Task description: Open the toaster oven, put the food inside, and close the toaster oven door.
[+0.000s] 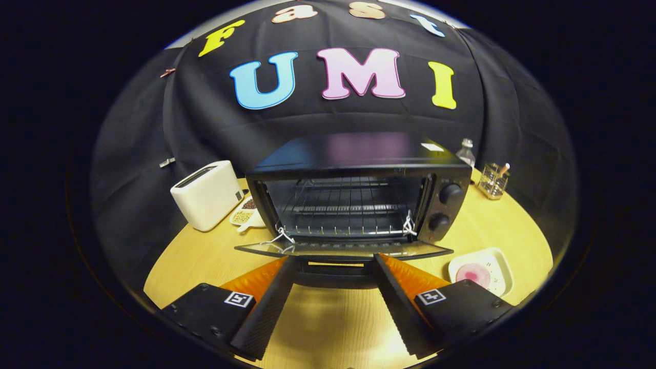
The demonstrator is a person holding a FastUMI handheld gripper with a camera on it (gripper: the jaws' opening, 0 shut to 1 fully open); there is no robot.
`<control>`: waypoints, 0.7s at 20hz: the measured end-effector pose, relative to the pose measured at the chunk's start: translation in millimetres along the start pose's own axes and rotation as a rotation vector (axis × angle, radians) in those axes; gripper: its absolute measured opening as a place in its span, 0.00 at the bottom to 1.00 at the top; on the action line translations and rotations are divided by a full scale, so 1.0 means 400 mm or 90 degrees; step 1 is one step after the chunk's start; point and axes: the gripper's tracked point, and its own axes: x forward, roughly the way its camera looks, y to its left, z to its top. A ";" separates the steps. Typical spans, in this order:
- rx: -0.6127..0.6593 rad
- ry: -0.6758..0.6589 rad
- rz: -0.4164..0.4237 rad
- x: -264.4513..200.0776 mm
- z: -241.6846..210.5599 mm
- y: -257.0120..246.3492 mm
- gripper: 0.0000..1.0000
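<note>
my gripper point(333, 261) sits low in the frame with its two fingers spread wide apart, and there's nothing between them but bare table point(328, 328) (i've got hold of nothing at all). the fingertips point(287, 266) reach up to the front edge of the toaster oven's door point(343, 249), which hangs open, dropped down flat toward me, its handle point(333, 270) lying just between my tips.

the toaster oven point(359, 195) takes the centre of the frame, black, its mouth wide open. inside, a wire rack point(348, 210) runs across the cavity, and i see no food on it. two round knobs point(446, 205) stack one above the other on its right panel.

down at the lower right, just beyond my right finger, a pale squarish plate point(499, 264) rests on the wood with a pink round piece of food point(472, 274) on it, well clear of the oven.

left of centre stands a white toaster point(207, 193), and tucked between it and the oven is a small white dish point(246, 212) with brown and pale bits in its sections. off at the right, behind the oven, there's a clear bottle point(465, 152) and a clear holder point(493, 180) with something standing in it.
</note>
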 end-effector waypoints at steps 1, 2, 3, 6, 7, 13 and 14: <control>0.012 0.024 0.003 0.002 -0.034 -0.002 0.96; 0.022 0.057 0.006 0.004 -0.078 -0.005 0.95; 0.026 0.086 0.004 0.006 -0.118 -0.016 0.95; 0.013 0.099 -0.002 -0.003 -0.162 -0.044 0.99; 0.010 0.097 0.004 -0.014 -0.164 -0.045 1.00; -0.006 0.076 0.010 -0.105 -0.126 -0.117 0.99; -0.005 0.076 0.008 -0.121 -0.115 -0.136 0.99</control>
